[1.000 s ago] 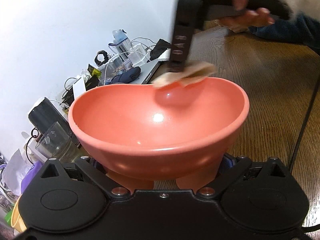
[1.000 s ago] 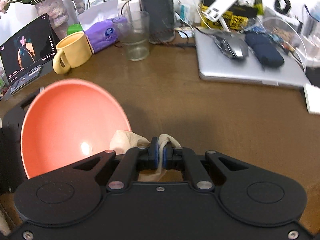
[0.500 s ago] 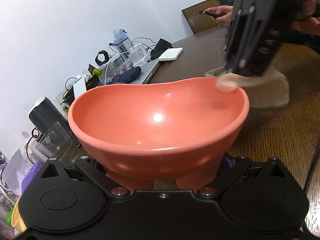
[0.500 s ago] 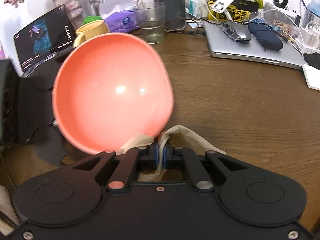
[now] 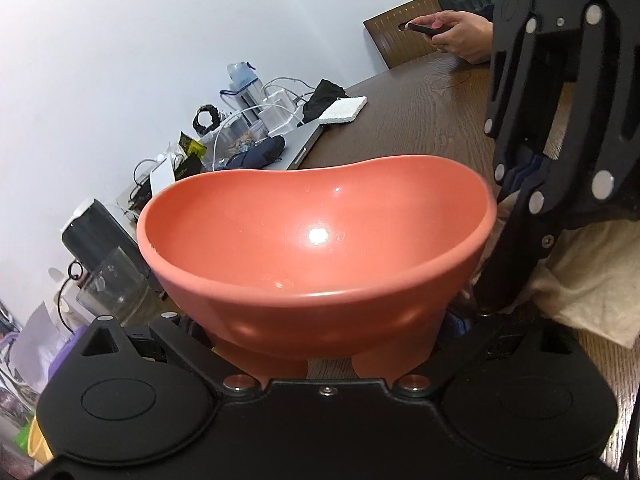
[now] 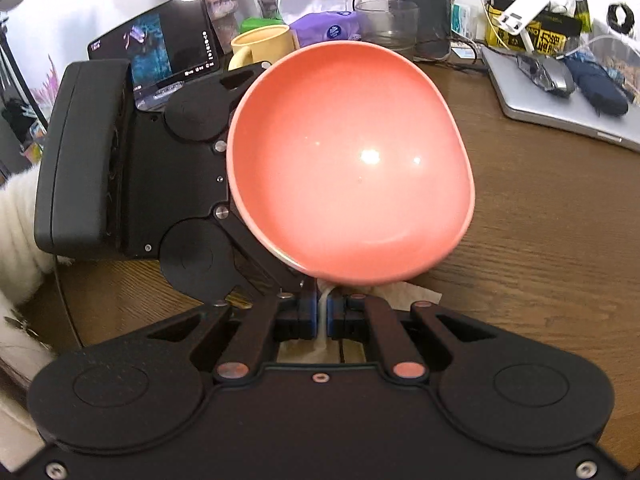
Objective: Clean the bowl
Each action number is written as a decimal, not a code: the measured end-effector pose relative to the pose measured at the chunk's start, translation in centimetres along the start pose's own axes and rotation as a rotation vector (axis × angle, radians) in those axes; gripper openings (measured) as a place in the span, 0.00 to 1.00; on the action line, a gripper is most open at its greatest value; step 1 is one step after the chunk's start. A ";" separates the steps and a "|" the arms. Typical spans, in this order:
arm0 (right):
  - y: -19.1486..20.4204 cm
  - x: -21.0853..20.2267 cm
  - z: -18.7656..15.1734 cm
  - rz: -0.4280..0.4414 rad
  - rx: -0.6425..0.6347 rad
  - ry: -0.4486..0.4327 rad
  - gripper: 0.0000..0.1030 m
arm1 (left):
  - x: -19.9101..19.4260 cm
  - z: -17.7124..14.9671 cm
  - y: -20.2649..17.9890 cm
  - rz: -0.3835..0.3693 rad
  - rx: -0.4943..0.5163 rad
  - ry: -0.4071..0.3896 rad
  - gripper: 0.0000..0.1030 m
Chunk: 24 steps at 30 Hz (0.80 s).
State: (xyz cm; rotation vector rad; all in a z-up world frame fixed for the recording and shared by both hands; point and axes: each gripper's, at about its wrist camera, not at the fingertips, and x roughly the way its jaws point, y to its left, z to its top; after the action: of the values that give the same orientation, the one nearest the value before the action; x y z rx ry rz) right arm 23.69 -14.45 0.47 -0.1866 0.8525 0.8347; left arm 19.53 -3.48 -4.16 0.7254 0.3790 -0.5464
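Note:
A coral bowl (image 5: pixel 316 240) fills the left wrist view, and my left gripper (image 5: pixel 320 342) is shut on its foot. Seen from the right wrist, the bowl (image 6: pixel 348 160) hangs tilted above the wooden table, its glossy inside facing the camera. My right gripper (image 6: pixel 323 312) is shut on a beige cloth (image 6: pixel 404 292) just below the bowl's lower rim. From the left wrist, the right gripper (image 5: pixel 520 176) stands outside the bowl, close to its right rim, and the cloth (image 5: pixel 592 276) trails down onto the table. The bowl hides the left fingertips.
A silver laptop (image 6: pixel 560 108) with a mouse and pouch lies at the back right. A yellow mug (image 6: pixel 264 44), a glass (image 6: pixel 386 24) and a tablet (image 6: pixel 160 48) stand behind the bowl. A white sponge (image 5: pixel 343 108) lies near the laptop. Another person's hand (image 5: pixel 456 36) holds a phone.
My right gripper has carried the cloth from the bowl's far rim out over its right edge and down beside it. The bowl has stayed still in the left gripper.

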 end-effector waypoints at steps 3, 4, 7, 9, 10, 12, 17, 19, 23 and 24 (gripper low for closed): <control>0.1 -0.3 0.2 0.025 0.013 -0.008 0.05 | -0.1 0.0 0.0 -0.001 -0.004 0.001 0.97; 0.1 -0.3 0.2 0.023 0.010 -0.009 0.05 | -0.1 0.0 0.0 -0.001 -0.004 0.002 0.97; 0.1 -0.4 0.2 0.041 0.016 -0.014 0.05 | -0.1 0.0 0.0 -0.001 -0.005 0.001 0.97; 0.3 -0.6 0.2 0.045 0.008 -0.018 0.05 | -0.1 0.0 0.0 0.001 -0.002 0.000 0.97; 0.5 -0.7 0.2 0.047 0.003 -0.020 0.05 | -0.1 0.0 -0.1 0.002 0.000 0.000 0.97; 0.9 -0.9 0.3 0.058 -0.011 -0.025 0.05 | -0.1 0.0 -0.1 0.002 0.000 0.000 0.97; 2.1 -1.3 1.2 0.091 -0.059 -0.039 0.05 | -0.2 0.1 -0.2 0.000 -0.004 0.001 0.97; 2.2 -1.2 1.5 0.101 -0.072 -0.040 0.05 | -0.3 0.3 -0.6 0.003 -0.004 0.003 0.97; 2.4 -1.3 2.1 0.108 -0.101 -0.037 0.05 | -0.2 0.6 -0.7 0.008 -0.005 0.004 0.97; 2.4 -1.5 2.3 0.120 -0.108 -0.045 0.05 | -0.2 0.6 -0.8 0.009 -0.002 0.002 0.97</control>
State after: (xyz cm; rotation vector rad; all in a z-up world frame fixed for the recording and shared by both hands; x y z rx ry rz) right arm 22.77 -12.58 3.48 -0.2121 0.7824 0.9949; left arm 19.00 -4.32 -4.05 0.7258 0.3778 -0.5369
